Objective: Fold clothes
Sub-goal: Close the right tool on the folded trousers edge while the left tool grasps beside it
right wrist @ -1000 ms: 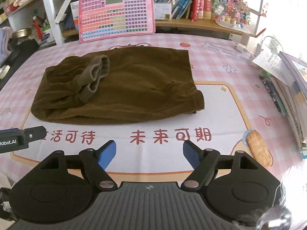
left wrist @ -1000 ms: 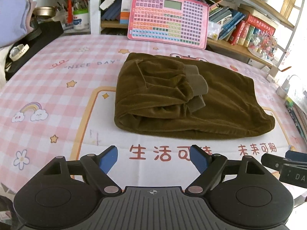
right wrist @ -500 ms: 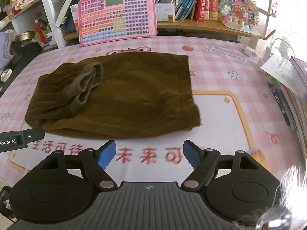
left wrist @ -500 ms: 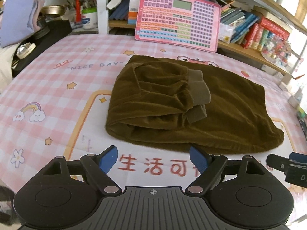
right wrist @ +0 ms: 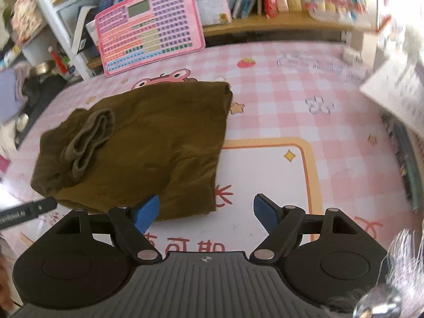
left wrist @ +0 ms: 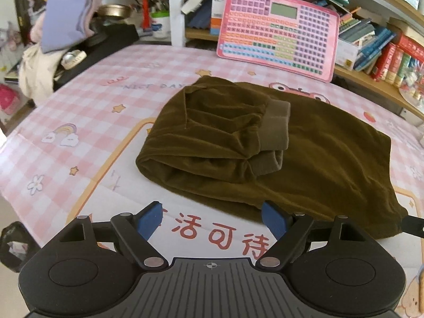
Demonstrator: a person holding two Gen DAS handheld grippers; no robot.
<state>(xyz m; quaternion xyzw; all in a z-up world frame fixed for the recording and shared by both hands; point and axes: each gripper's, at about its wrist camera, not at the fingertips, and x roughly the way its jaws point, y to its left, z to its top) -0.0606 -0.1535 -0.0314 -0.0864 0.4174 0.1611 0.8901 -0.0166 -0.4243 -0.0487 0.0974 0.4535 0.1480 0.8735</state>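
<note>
Brown velvet pants point(left wrist: 304, 153) lie part-folded mid-table, cuffs point(left wrist: 275, 129) doubled on top.
Left gripper point(left wrist: 212, 218) & right gripper point(right wrist: 205, 212) both spread, empty, at near edge. Fabric looks soft, thick, floppy; I'd pinch near-edge corners thru all layers.

Ahead of the tool, a pink keyboard toy point(left wrist: 278, 31) leans against the bookshelf point(left wrist: 376, 45). A pink checked tablecloth point(left wrist: 87, 106) lies below; folded lilac cloth point(left wrist: 63, 29) sits far left.
</note>
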